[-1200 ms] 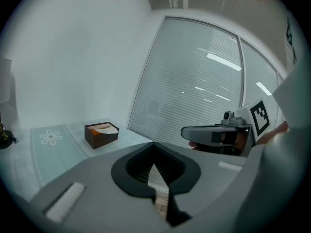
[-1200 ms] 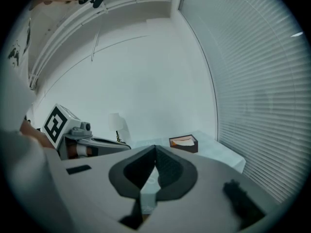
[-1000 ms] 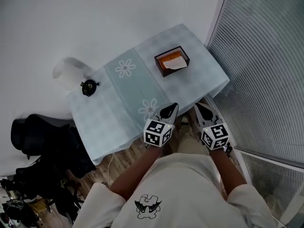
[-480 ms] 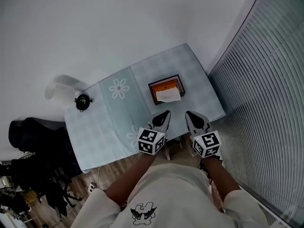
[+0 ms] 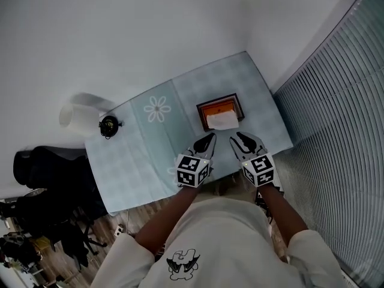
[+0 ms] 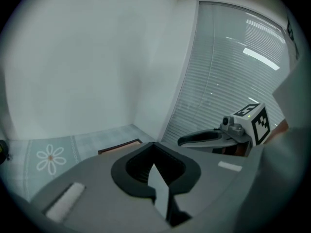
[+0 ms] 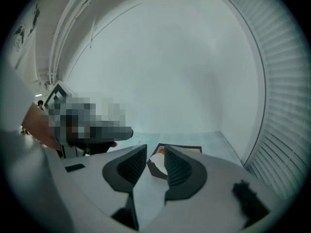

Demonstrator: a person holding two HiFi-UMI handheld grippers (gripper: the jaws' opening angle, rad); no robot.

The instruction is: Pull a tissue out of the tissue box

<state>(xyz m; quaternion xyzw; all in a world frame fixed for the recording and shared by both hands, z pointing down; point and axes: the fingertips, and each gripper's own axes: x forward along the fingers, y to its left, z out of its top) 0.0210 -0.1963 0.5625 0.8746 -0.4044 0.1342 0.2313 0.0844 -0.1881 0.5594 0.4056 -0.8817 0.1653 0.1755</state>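
Note:
A dark brown tissue box (image 5: 220, 110) with an orange inside stands on the pale blue checked tablecloth (image 5: 150, 146), and a white tissue (image 5: 222, 121) sticks out of its top. Both grippers hover over the table's near edge, just short of the box. My left gripper (image 5: 207, 139) is shut and empty; its own view shows the closed tips (image 6: 154, 144) and the box rim (image 6: 120, 146) beyond. My right gripper (image 5: 237, 138) is opening with nothing between the jaws. In its view the box (image 7: 183, 150) and tissue (image 7: 156, 155) show through the gap of the right gripper (image 7: 155, 150).
A small black round object (image 5: 110, 125) sits at the table's far left corner, with a white blurred shape (image 5: 75, 114) beside it. A black chair with bags (image 5: 51, 188) stands left of the table. Window blinds (image 5: 336, 119) run along the right, a white wall behind.
Both grippers have moved forward from in front of the table to over its near edge, close to the box. The right jaws, shut before, now stand apart.

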